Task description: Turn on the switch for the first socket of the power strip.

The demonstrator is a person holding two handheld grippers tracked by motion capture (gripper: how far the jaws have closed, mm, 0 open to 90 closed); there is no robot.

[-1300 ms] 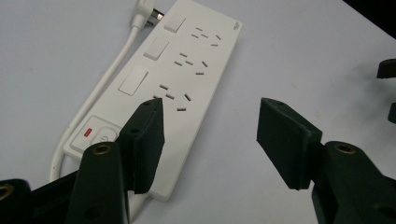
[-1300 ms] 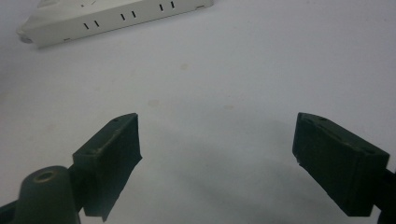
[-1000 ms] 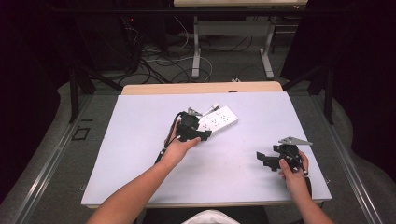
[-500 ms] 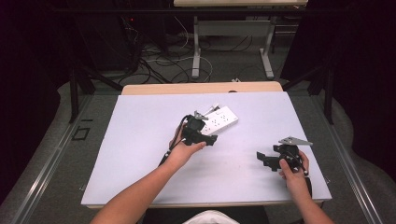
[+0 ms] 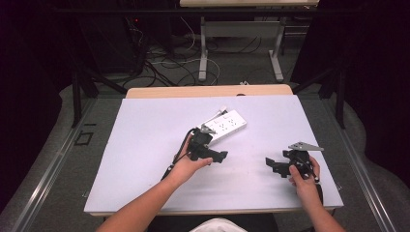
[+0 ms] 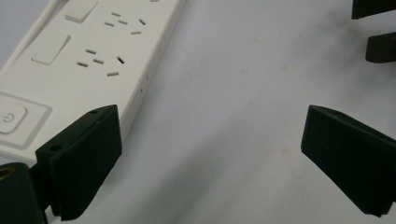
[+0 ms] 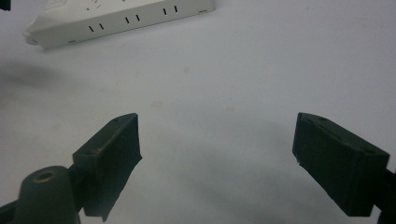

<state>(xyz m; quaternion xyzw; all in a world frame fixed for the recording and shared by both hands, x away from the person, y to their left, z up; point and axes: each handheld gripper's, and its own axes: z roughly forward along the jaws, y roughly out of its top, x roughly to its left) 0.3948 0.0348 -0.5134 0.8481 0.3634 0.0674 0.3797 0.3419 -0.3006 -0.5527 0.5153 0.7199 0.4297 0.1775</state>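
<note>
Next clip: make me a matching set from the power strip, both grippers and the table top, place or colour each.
1 power strip; 2 left gripper; 3 right gripper; 4 table top
a pale lilac; b white; c near the table's right edge; d beside the strip's near end
Pairs: 1-b; 2-d; 3-c; 4-a.
The left gripper's jaws have just been opening, nothing between them.

The power strip is smooth, off-white plastic with a slight sheen. Beside it, the counter wears a matt, pale covering with faint specks; bare wood shows at its far edge. Each hand-held gripper is matt black plastic.
</note>
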